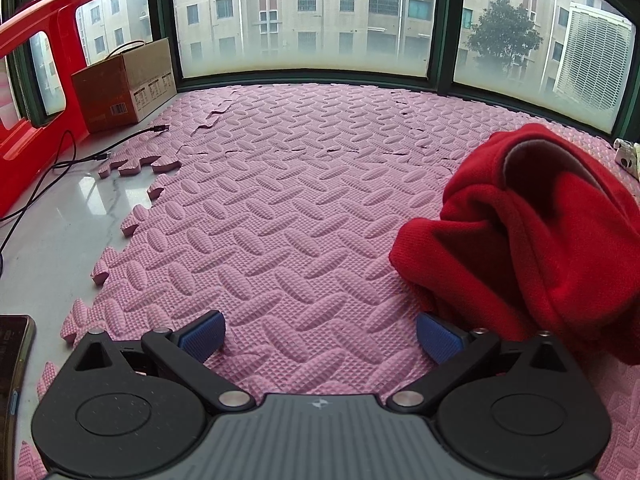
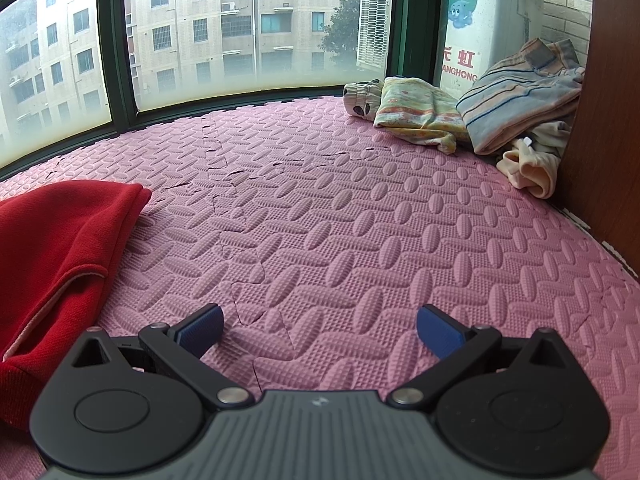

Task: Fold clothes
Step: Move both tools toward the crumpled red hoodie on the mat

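A red garment (image 1: 536, 232) lies in a loose heap on the pink foam mat (image 1: 288, 208), to the right of my left gripper (image 1: 320, 334). The left gripper is open and empty, its right blue pad (image 1: 438, 336) close to the garment's lower edge. In the right wrist view the same red garment (image 2: 60, 256) lies at the left, its pale lining showing along an edge. My right gripper (image 2: 320, 332) is open and empty over bare mat (image 2: 360, 220), to the right of the garment.
Several other clothes (image 2: 480, 108) are piled at the far right against a brown wooden panel (image 2: 604, 140). A cardboard box (image 1: 124, 84), black cables (image 1: 80, 156) and a red plastic object (image 1: 32, 92) stand at the far left. Windows (image 1: 304, 16) close the back. A phone (image 1: 12, 360) lies at the left edge.
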Tool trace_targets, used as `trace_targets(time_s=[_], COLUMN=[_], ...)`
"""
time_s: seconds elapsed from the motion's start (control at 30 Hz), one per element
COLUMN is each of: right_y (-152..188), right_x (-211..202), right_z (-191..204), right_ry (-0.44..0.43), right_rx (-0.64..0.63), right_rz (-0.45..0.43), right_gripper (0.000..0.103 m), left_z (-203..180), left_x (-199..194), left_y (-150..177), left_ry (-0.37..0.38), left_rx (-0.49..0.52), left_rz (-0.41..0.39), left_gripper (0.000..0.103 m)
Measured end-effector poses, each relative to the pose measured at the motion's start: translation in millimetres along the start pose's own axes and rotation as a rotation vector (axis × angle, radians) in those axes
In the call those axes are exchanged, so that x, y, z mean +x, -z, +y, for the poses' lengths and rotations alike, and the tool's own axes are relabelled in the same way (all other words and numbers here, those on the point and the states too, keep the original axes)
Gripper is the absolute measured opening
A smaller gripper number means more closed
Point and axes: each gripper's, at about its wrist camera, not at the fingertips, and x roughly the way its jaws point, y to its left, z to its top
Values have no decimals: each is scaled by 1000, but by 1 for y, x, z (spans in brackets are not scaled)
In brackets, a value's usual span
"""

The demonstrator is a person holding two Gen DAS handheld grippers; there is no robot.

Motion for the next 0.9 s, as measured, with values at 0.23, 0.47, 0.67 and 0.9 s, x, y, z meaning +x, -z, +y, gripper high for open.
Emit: trace_targets(time_s=[0.23, 0.47, 0.67, 0.9], right_y=[0, 1, 7, 16], right_x=[-2, -8, -29, -62], right_z=[-3, -1, 5, 11], right_ry=[-5, -13, -52, -149], right_rx=[3, -33, -96, -122], right_rz=[2, 0, -9, -16], right_gripper=[103, 103, 103, 103], left_z=[-3, -8, -16, -22], left_x=[-17, -39, -51, -61], left_y=[6, 8, 12, 15], left_ry=[-14, -3, -1, 13], left_rx=[-29, -18, 1, 21], left_rz=[3, -5, 3, -3], left_gripper=[103, 103, 103, 103])
